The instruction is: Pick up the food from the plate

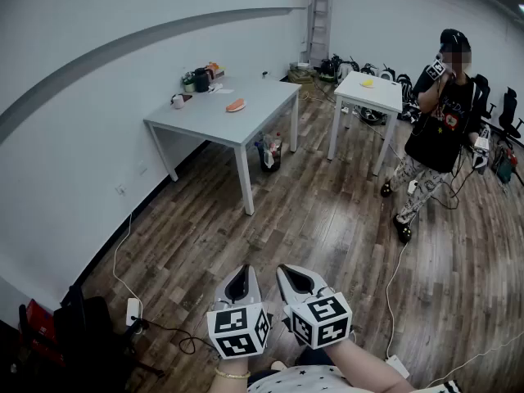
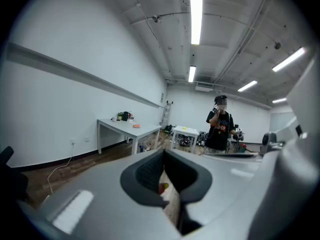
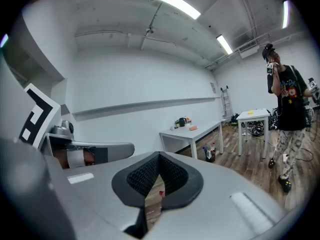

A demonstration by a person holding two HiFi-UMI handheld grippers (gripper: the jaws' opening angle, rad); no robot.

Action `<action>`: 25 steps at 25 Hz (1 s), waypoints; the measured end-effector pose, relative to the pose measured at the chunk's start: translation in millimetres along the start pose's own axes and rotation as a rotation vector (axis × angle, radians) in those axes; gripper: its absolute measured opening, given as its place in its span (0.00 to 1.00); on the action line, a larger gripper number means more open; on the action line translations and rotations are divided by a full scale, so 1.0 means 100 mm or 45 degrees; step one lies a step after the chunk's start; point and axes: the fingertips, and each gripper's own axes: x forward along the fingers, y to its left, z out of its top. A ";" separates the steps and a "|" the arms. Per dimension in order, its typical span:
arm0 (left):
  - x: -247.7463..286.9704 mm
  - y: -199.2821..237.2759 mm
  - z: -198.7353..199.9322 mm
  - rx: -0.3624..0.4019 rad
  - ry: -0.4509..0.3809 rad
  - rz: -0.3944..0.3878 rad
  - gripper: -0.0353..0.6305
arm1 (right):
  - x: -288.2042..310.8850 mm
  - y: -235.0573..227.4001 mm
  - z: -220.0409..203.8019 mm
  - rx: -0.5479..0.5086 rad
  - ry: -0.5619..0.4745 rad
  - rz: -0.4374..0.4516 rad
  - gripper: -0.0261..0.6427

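Left gripper (image 1: 241,282) and right gripper (image 1: 298,281), at six o'clock, are both closed and empty. Grey table (image 1: 219,123) at eleven o'clock. Ceiling lights (image 2: 195,16) appear only in gripper views.

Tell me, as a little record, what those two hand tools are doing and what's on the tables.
Left gripper: shut, nothing between the jaws, held low over the wooden floor
Right gripper: shut, empty, beside the left one
Grey table: far ahead by the wall; holds an orange item and a dark mug
White table: further right; holds a yellow item
Bystander: stands right of the white table
Task stage: not begun; both grippers far from the tables
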 end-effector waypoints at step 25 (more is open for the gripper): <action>0.43 0.29 -0.09 -0.089 0.058 -0.004 0.06 | 0.50 -0.17 -0.10 0.007 0.098 0.006 0.04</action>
